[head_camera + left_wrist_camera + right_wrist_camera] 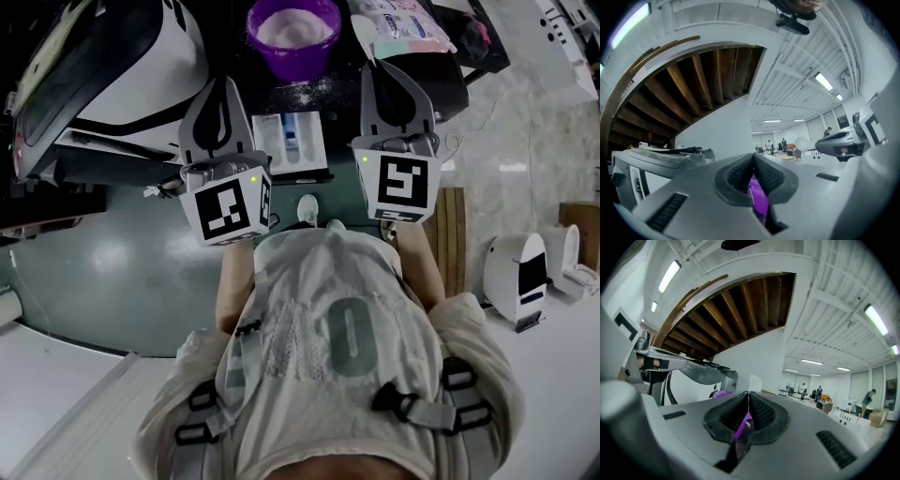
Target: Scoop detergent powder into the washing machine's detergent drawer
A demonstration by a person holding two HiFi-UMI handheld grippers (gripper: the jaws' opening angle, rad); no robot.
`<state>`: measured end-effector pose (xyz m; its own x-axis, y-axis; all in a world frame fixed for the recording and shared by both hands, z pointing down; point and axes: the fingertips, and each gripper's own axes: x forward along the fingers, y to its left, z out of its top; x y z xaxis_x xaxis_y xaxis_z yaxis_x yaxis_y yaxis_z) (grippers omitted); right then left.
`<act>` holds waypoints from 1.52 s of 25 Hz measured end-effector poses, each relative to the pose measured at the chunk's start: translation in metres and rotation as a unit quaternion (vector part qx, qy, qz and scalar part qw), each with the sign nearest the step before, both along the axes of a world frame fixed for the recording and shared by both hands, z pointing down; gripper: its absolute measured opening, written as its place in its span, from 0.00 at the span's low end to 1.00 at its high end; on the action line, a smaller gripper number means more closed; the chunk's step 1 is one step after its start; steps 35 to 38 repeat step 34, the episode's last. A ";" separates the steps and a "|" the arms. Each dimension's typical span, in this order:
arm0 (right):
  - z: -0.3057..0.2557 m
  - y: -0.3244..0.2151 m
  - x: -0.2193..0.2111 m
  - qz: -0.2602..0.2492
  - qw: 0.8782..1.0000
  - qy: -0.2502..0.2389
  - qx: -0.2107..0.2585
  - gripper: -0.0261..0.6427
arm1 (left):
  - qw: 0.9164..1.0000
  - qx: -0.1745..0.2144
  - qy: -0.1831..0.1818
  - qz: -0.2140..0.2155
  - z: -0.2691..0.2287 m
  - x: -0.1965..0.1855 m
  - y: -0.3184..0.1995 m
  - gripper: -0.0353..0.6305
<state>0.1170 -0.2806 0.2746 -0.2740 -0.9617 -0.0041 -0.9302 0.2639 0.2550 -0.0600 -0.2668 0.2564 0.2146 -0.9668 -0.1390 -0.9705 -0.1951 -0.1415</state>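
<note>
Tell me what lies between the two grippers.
The open detergent drawer lies between the left gripper and right gripper, seen in the head view.

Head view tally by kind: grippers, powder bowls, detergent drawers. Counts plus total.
Grippers: 2 (left gripper, right gripper)
Purple bowl of white powder: 1
Detergent drawer, pulled open: 1
Total: 4

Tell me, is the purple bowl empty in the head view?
No, the purple bowl holds a heap of white powder that fills it nearly up to the rim.
</note>
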 end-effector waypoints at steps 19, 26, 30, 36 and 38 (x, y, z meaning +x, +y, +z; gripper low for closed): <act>0.034 0.022 0.031 0.049 0.995 -0.067 -0.053 0.06 | 0.999 -0.007 -0.002 0.042 0.006 0.027 -0.006 0.09; 0.039 0.022 0.030 0.050 0.994 -0.067 -0.064 0.06 | 0.999 -0.006 -0.001 0.045 0.008 0.025 -0.008 0.09; 0.041 0.022 0.031 0.050 0.994 -0.067 -0.067 0.06 | 0.999 -0.010 0.000 0.043 0.009 0.025 -0.009 0.09; 0.042 0.023 0.028 0.048 0.994 -0.067 -0.069 0.06 | 0.999 -0.012 -0.002 0.042 0.010 0.023 -0.008 0.09; 0.042 0.023 0.028 0.048 0.994 -0.067 -0.069 0.06 | 0.999 -0.012 -0.002 0.042 0.010 0.023 -0.008 0.09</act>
